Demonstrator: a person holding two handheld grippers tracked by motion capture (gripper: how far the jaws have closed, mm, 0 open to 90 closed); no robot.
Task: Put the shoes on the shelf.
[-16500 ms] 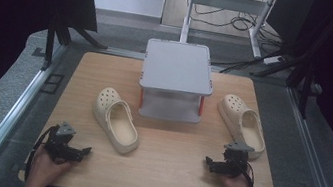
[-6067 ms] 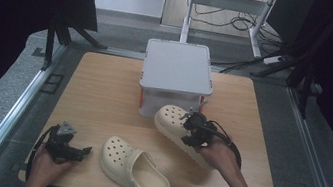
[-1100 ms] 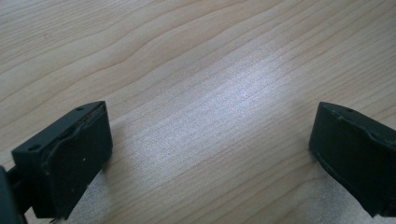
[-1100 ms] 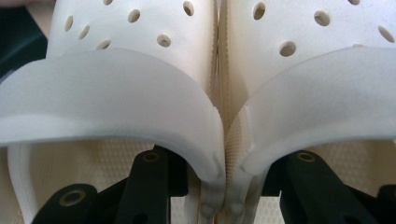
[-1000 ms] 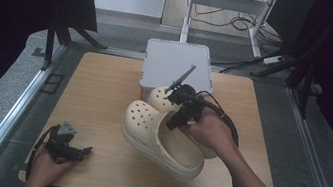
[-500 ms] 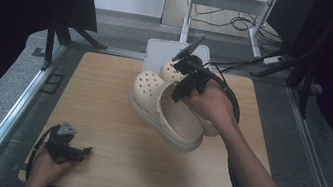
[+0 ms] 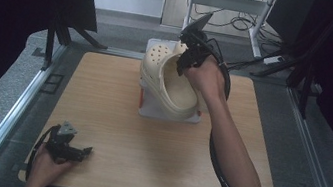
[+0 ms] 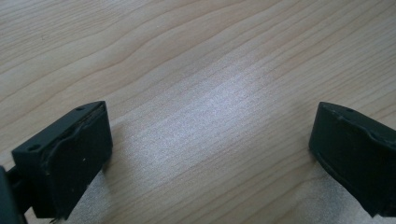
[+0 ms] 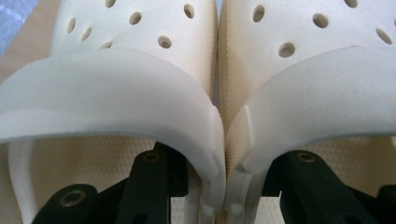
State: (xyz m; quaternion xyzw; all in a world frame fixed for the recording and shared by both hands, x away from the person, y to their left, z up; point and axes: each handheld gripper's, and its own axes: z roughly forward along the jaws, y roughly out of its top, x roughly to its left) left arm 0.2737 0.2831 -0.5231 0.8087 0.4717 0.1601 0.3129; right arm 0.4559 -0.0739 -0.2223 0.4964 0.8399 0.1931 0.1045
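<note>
Cream clogs (image 7: 169, 81), a pair pressed side by side, pinched at adjoining inner walls by right gripper (image 7: 189, 51), lifted above grey rack (image 7: 152, 106). Left gripper (image 7: 75, 151) spread wide, resting low on wooden table (image 7: 115, 116).

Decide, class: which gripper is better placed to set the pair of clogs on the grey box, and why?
The right gripper. It pinches both cream clogs together by their inner walls, raised above the grey box. The left gripper rests open on the table's near left corner, far from them.
</note>
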